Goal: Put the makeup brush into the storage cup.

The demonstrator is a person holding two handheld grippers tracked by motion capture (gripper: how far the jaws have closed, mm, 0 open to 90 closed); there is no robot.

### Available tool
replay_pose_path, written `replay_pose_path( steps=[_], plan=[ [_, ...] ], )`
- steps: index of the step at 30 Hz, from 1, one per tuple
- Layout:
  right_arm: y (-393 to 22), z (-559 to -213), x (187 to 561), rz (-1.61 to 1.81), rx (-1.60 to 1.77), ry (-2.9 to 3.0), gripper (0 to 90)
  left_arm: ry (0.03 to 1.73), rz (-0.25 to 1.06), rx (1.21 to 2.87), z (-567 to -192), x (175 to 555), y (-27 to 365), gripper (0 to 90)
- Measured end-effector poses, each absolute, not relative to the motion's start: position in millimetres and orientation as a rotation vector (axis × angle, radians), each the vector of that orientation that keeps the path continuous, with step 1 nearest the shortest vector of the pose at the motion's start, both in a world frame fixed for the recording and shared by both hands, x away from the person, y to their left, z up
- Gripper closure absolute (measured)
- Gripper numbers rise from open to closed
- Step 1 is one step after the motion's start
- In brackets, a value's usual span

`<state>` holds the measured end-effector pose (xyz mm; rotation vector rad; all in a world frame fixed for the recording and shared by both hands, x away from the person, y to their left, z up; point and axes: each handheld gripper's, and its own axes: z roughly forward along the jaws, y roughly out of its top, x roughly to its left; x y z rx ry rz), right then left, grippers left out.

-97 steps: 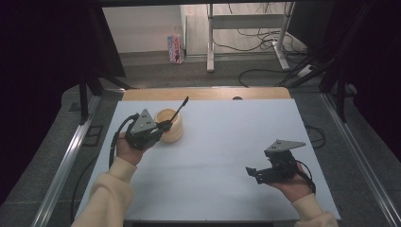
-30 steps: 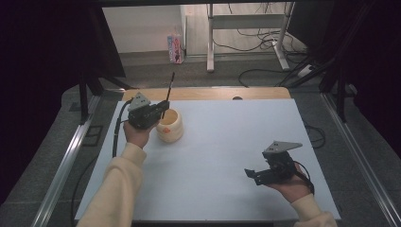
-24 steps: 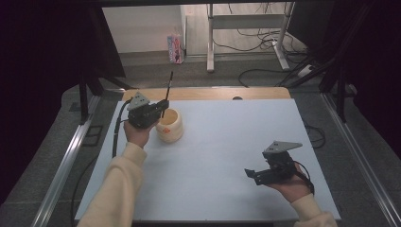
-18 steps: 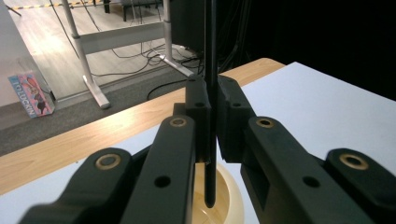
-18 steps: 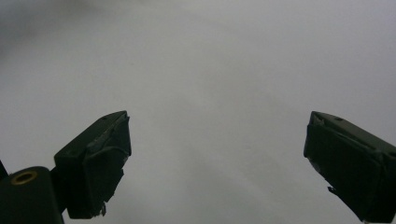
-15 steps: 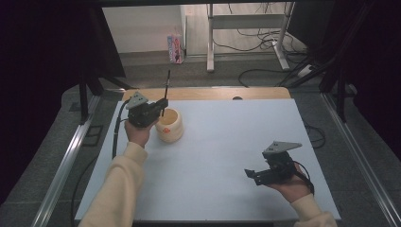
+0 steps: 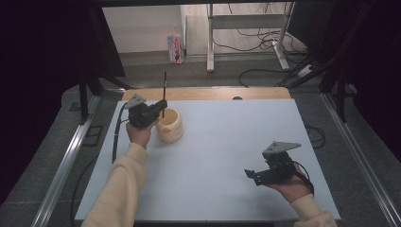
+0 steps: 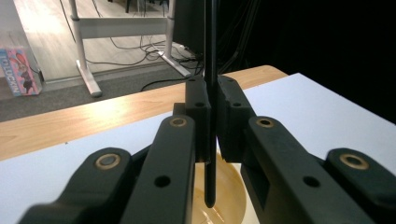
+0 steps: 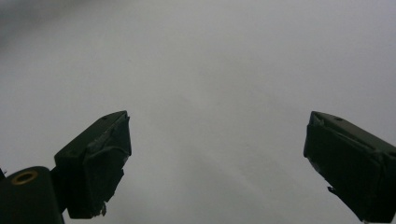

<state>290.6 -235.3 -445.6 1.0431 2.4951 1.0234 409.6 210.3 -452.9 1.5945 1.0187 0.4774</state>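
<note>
My left gripper (image 7: 161, 108) is shut on a thin black rod (image 7: 164, 89) and holds it upright at the back left of the table. Right under it stands a tan round cup (image 7: 170, 127). In the left gripper view the pads clamp the rod (image 8: 211, 70) in the gripper (image 8: 212, 119), and the rod's rounded lower end hangs just over the cup's opening (image 8: 231, 191). My right gripper (image 7: 250, 176) rests low over the front right of the table, with its jaws wide apart and nothing between them (image 9: 215, 158).
The light blue table top (image 7: 236, 142) has a wooden strip (image 7: 208, 93) along its far edge. Metal rails run along the left and right sides. On the floor beyond are a pink box (image 7: 175, 47), white desk legs (image 7: 210, 42) and cables.
The rod has swung from a rightward lean to upright, and my left gripper has sunk slightly toward the cup. My right gripper has stayed where it was.
</note>
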Motion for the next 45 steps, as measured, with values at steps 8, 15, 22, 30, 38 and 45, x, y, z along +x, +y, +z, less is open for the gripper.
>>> replay_pose_path(
  steps=[8,15,22,30,38,45],
  plan=[
    [-234.4,-446.5,290.5,1.015,1.037,2.505,7.5,1.046,0.46,1.582,-460.9,411.5,211.0,85.0],
    [-234.3,-447.5,290.9,1.008,1.039,2.509,7.6,1.067,0.435,1.583,-469.8,413.4,213.0,85.0],
    [-233.8,-448.0,291.0,1.005,1.036,2.509,7.7,1.076,0.422,1.584,-473.9,414.3,212.3,84.8],
    [-233.6,-447.8,291.0,1.001,1.034,2.514,7.7,1.064,0.398,1.582,-475.8,415.4,210.6,83.5],
    [-233.9,-447.3,291.0,1.005,1.032,2.513,7.7,1.09,0.417,1.583,-472.5,413.9,210.6,33.7],
    [-233.0,-447.4,290.9,1.007,1.025,2.514,7.7,1.094,0.402,1.554,-467.5,410.4,214.2,26.7]
  ],
)
